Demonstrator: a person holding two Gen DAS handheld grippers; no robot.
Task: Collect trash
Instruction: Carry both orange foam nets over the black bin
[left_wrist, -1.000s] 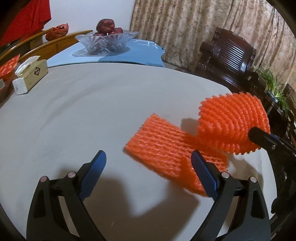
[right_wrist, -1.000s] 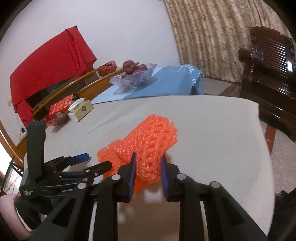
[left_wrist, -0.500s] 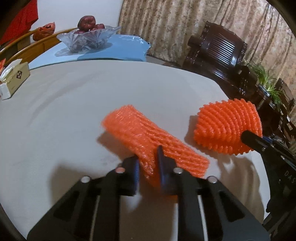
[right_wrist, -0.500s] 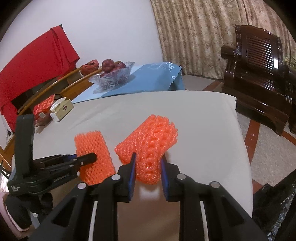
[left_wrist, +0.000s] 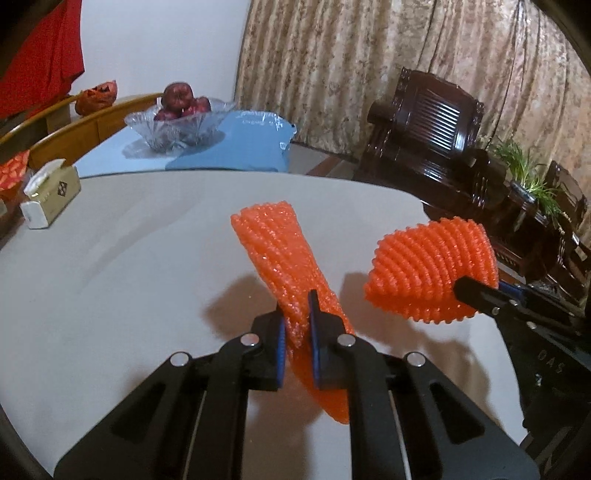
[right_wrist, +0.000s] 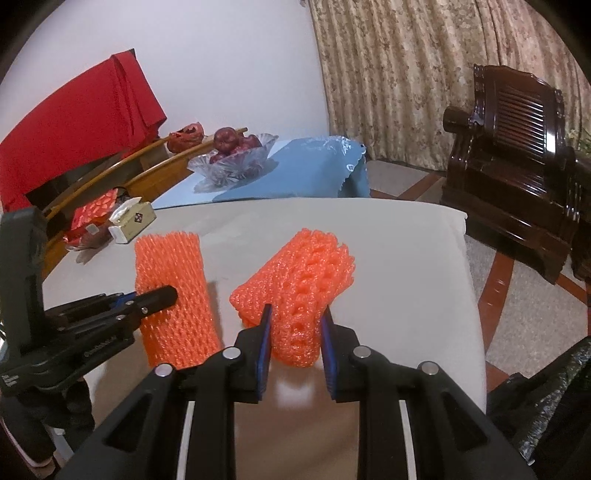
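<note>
Tongs on the left (left_wrist: 297, 325), having just snapped shut on the flat foam net (left_wrist: 284, 258), are lifting it seemingly clear of the desk (left_wrist: 129, 258), while the right tongs (right_wrist: 295, 332) are gripping the puffier foam net (right_wrist: 299, 284), leaving both pieces ready for binning.

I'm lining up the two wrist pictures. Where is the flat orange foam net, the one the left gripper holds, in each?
Left wrist: flat orange foam net at centre, pinched by the left gripper.
Right wrist: left of centre, same gripper side-on.
Shared landmark: glass fruit bowl.

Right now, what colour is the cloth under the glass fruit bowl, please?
Light blue cloth, clearest in the right wrist view.
</note>
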